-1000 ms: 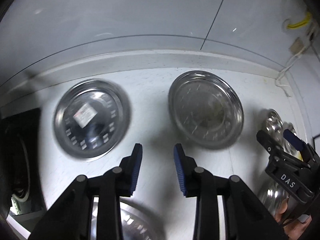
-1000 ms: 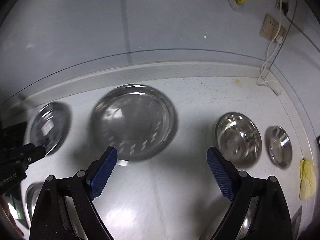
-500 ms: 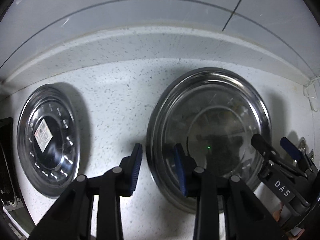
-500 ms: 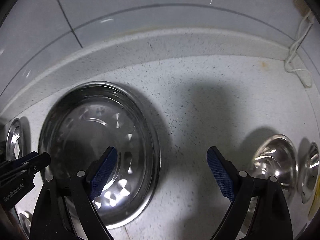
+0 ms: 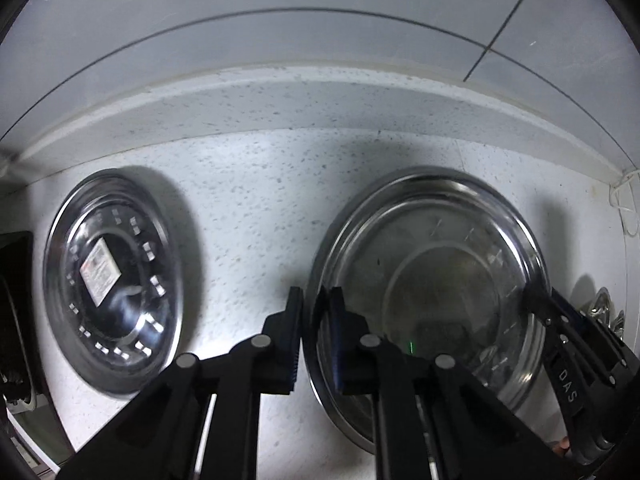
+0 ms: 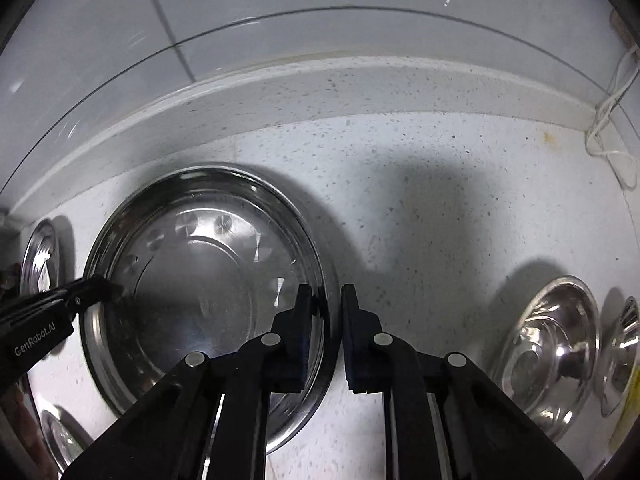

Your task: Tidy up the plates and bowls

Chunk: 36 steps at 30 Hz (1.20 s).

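Note:
A large steel plate (image 5: 432, 280) lies on the speckled white counter; it also shows in the right wrist view (image 6: 200, 280). My left gripper (image 5: 316, 308) is closed on the plate's left rim, one finger outside and one inside. My right gripper (image 6: 326, 304) is closed on its right rim in the same way. A second steel plate (image 5: 112, 284) with a white sticker lies to the left. Each gripper shows at the edge of the other's view.
Two small steel bowls (image 6: 548, 352) (image 6: 620, 348) sit on the counter to the right. Another steel dish (image 6: 60, 436) lies at the lower left. A raised backsplash ledge (image 5: 320, 100) and wall run behind. A white cable (image 6: 608, 128) hangs at the far right.
Both grippers moved forward and down to the large plate. The left one slid onto its left rim and narrowed; the right one went from wide open to closed on the right rim.

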Tool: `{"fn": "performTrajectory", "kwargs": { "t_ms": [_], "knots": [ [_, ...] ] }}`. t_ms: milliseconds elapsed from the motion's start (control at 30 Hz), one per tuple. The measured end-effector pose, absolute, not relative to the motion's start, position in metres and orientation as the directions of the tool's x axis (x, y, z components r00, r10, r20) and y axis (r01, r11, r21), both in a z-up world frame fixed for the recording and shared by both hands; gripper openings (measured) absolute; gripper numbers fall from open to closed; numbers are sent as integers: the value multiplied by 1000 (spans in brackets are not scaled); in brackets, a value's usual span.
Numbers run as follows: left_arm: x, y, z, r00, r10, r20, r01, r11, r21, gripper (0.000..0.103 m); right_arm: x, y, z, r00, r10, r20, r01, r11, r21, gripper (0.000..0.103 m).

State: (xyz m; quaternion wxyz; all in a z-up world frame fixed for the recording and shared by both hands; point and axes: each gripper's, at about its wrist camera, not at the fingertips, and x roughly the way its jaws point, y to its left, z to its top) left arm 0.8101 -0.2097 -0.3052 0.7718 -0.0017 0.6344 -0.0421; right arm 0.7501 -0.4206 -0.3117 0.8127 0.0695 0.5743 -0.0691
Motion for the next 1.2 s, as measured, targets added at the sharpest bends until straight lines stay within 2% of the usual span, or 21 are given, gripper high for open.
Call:
{"fn": "performTrajectory", "kwargs": {
  "t_ms": [433,633,867,1200],
  "knots": [
    [739,-143,-229,319,-63,-946,52,997,-48,11,704,-364,-244,437,-14,-899,135,990,50,11],
    [681,-74,-205,360,-49,-932,34,999,-39,11,652,-307,-220,482,52,-875,53,995,88,11],
    [598,-6,-216,357,0,-934,-25,1000,-10,11,595,-239,-238,440,129,-889,-40,991,124,10],
    [556,26,-268,301,22,-953,-65,998,3,11,566,-183,-286,345,122,-930,-100,991,93,11]
  ]
}}
